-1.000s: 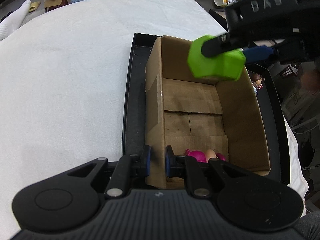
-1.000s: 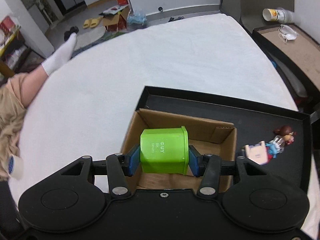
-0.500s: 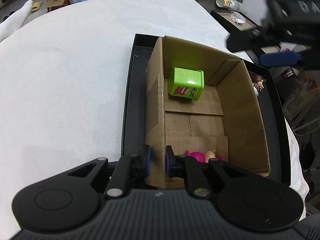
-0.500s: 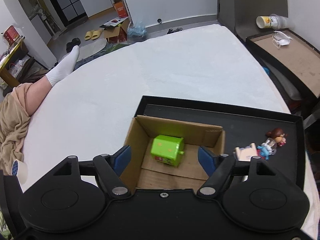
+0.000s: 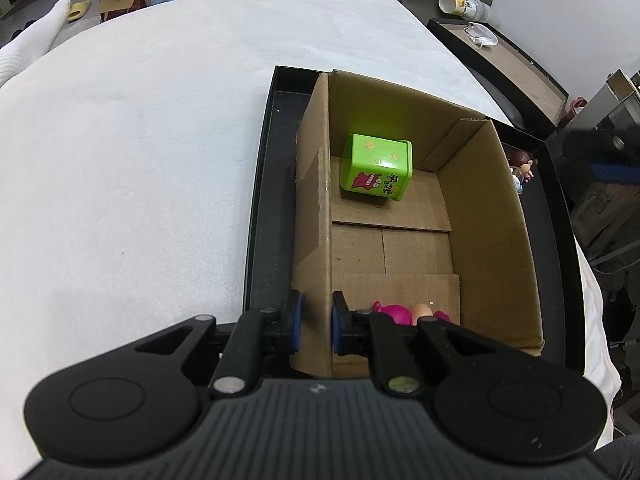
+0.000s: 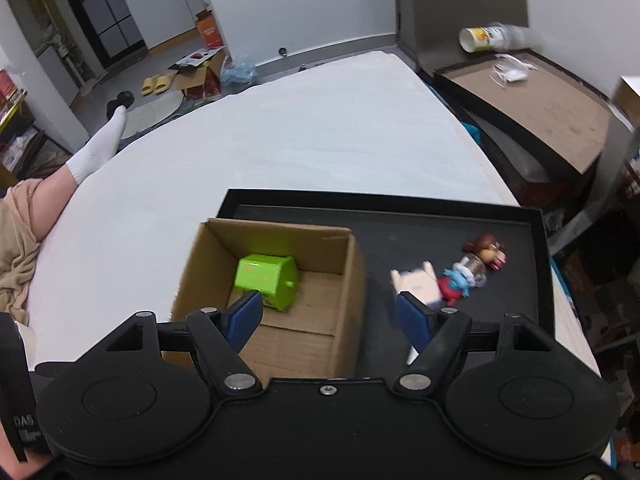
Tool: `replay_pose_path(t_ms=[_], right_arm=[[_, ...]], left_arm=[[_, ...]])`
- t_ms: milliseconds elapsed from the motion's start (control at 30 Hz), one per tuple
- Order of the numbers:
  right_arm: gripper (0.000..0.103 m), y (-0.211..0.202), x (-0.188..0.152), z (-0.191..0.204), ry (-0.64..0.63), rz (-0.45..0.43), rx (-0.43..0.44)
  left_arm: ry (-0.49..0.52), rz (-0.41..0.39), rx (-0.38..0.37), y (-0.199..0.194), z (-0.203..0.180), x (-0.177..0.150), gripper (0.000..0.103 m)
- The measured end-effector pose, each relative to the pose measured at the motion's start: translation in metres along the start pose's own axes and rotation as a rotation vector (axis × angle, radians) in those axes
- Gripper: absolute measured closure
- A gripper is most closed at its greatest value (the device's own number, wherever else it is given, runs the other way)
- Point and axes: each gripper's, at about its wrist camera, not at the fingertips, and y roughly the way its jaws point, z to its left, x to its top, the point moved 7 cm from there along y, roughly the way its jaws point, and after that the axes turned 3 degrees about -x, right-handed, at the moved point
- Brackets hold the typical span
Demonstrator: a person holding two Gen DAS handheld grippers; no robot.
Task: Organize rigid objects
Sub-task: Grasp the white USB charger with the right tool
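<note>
Bed: a white cover spreads under everything.
Tray: a black tray lies on the cover, holding the box and loose toys.
Box: the open cardboard box stands on the tray's left part.
Left gripper: its blue pads pinch the box's near left wall, one pad outside, one inside.
Right gripper: jaws spread wide and holding nothing, hovering above the box's right wall.
Green cube: resting on the box floor near the far left corner.
Pink toy: inside the box at the near end, partly hidden.
Figurines: a brown-haired doll and a pale toy lie on the tray, right of the box.
</note>
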Motion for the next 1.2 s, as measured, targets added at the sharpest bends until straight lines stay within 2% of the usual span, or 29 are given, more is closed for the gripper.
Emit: replay_pose_path(t_ms=[300, 700, 767, 900, 1200], right_arm=[[0.03, -0.007, -0.012, -0.038, 0.049, -0.001, -0.025], [0.03, 0.0, -0.025, -0.095, 0.185, -0.007, -0.053], [0.029, 0.005, -0.028, -0.1, 0.196, 0.003, -0.055], [0.021, 0.014, -0.032, -0.105, 0.213, 0.016, -0.052], [0.019, 0.046, -0.048, -0.107, 0.248, 0.062, -0.036]], left_arm=[[-0.011, 0.005, 0.012, 0.002, 0.0, 0.0, 0.09], [-0.004, 0.008, 0.03, 0.005, -0.003, 0.0, 0.09], [-0.004, 0.011, 0.032, 0.005, -0.003, 0.0, 0.09], [-0.004, 0.016, 0.038, 0.007, -0.004, 0.0, 0.09], [0.0, 0.026, 0.045, 0.01, -0.005, 0.001, 0.09]])
